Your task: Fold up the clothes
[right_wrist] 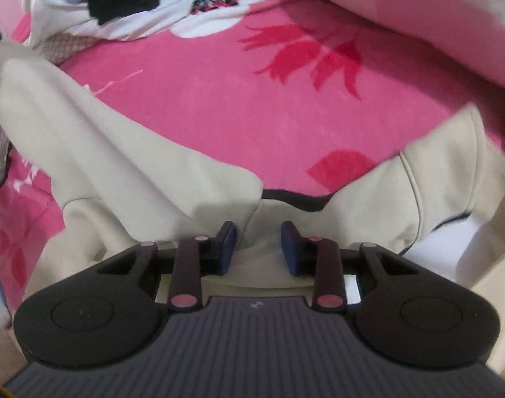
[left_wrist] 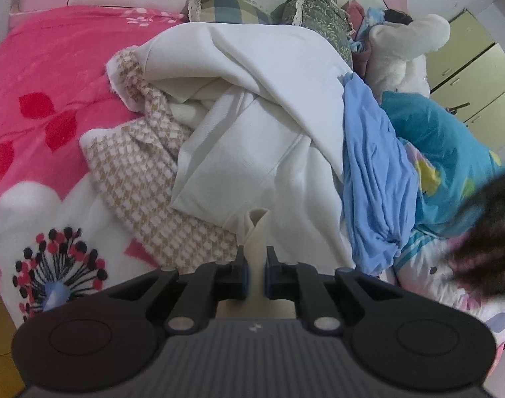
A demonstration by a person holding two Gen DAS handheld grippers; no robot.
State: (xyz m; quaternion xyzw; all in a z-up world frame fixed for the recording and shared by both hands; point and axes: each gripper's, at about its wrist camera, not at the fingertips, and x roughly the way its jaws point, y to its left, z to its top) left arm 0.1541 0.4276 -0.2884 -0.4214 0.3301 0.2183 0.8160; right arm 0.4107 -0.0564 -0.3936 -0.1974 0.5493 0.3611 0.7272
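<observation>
The left gripper is pinching a cream fabric fold, with a white garment pile crowding ahead. The right gripper is hovering, jaws spread, over a cream garment lying on the pink blanket; only its view is showing open blanket beyond the garment's edge.

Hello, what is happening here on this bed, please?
A person with a handheld gripper in each hand is folding clothes on a bed with a pink flowered blanket. The left gripper is shut on a fold of cream fabric, in front of a pile of white, checked and blue clothes. The right gripper is open above a cream garment spread on the blanket, gripping nothing.
</observation>
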